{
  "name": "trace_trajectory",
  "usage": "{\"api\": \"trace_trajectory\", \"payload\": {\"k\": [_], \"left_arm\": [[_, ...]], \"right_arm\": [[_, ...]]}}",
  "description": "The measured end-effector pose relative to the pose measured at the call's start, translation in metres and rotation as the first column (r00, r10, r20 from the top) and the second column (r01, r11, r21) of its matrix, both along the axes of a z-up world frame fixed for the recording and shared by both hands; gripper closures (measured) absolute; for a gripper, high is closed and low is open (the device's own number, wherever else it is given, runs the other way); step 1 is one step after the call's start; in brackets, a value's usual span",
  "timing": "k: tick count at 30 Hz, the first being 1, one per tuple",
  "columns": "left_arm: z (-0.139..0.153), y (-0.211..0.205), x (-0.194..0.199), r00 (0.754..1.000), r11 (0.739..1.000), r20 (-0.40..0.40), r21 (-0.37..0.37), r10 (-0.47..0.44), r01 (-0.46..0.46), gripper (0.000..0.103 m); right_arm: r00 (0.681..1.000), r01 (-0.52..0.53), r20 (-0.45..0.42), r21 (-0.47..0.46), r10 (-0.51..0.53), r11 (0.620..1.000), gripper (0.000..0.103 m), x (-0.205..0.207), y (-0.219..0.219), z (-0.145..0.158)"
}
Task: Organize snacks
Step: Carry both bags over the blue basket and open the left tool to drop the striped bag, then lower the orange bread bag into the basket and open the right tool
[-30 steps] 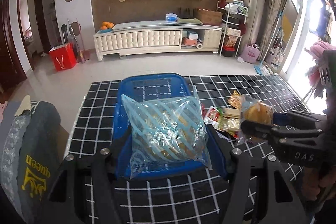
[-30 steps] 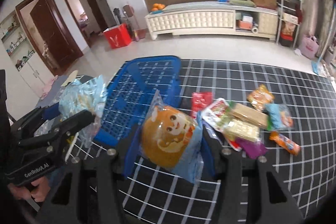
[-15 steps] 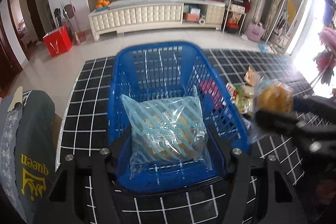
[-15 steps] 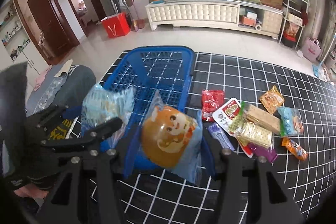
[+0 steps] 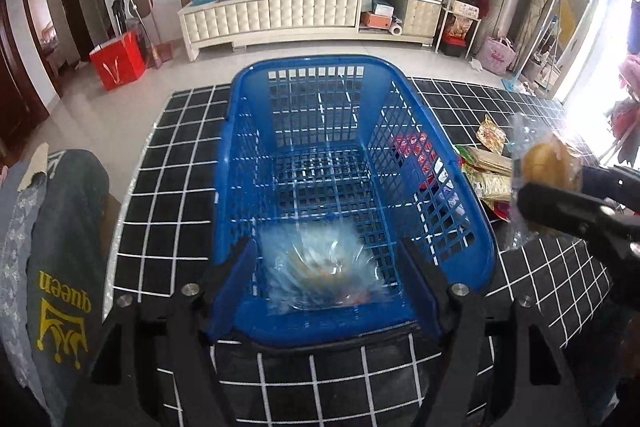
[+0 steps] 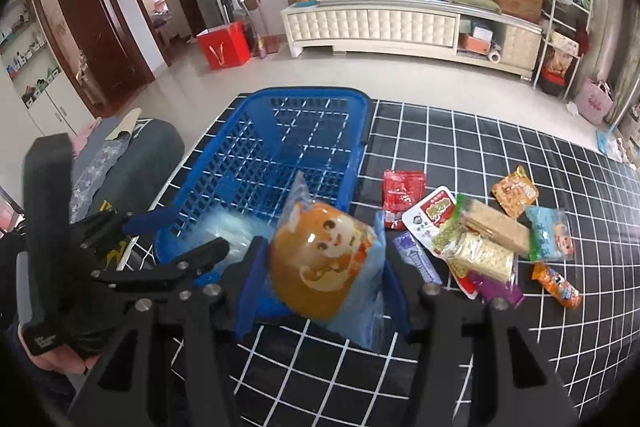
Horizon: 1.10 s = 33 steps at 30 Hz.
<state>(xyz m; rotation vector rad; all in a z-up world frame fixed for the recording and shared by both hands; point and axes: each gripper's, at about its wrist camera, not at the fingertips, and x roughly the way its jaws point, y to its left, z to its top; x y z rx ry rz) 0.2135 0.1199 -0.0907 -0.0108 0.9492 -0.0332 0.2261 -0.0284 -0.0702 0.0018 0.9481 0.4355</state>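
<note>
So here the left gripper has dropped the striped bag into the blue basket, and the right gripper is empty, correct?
Not quite. The right gripper is not empty: the right wrist view shows it shut on the orange bun packet. The rest holds: the left gripper is open and the striped bag lies in the blue basket.

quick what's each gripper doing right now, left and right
Left gripper: open, striped clear blue snack bag blurred inside the blue plastic basket.
Right gripper: shut on bear-print bun packet.

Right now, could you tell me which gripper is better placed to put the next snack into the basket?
The right gripper. It is shut on the bear-face bun packet beside the blue basket. The left gripper is open and empty, its striped blue packet lying blurred in the basket.
</note>
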Motion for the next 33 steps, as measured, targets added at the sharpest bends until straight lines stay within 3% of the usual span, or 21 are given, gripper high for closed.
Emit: {"api": "trace_trajectory", "payload": {"k": [9, 25, 31, 33], "left_arm": [[0.023, 0.015, -0.026, 0.998, 1.0, 0.068, 0.004, 0.012, -0.012, 0.034], [0.018, 0.062, -0.029, 0.992, 0.994, 0.084, -0.065, 0.097, -0.092, 0.034], [0.018, 0.062, -0.031, 0.991, 0.994, 0.083, -0.06, 0.102, -0.097, 0.034], [0.019, 0.06, -0.031, 0.991, 0.994, 0.086, -0.057, 0.098, -0.093, 0.034]], "right_arm": [[0.999, -0.021, -0.035, 0.004, 0.022, 1.0, 0.044, 0.002, 0.013, -0.001], [0.994, -0.093, -0.066, -0.156, 0.083, 0.983, 0.044, 0.02, 0.061, -0.022], [0.995, -0.088, -0.064, -0.188, 0.077, 0.978, 0.029, 0.021, 0.064, -0.024], [0.995, -0.096, -0.038, -0.222, 0.089, 0.97, 0.014, 0.018, 0.066, -0.021]]}}
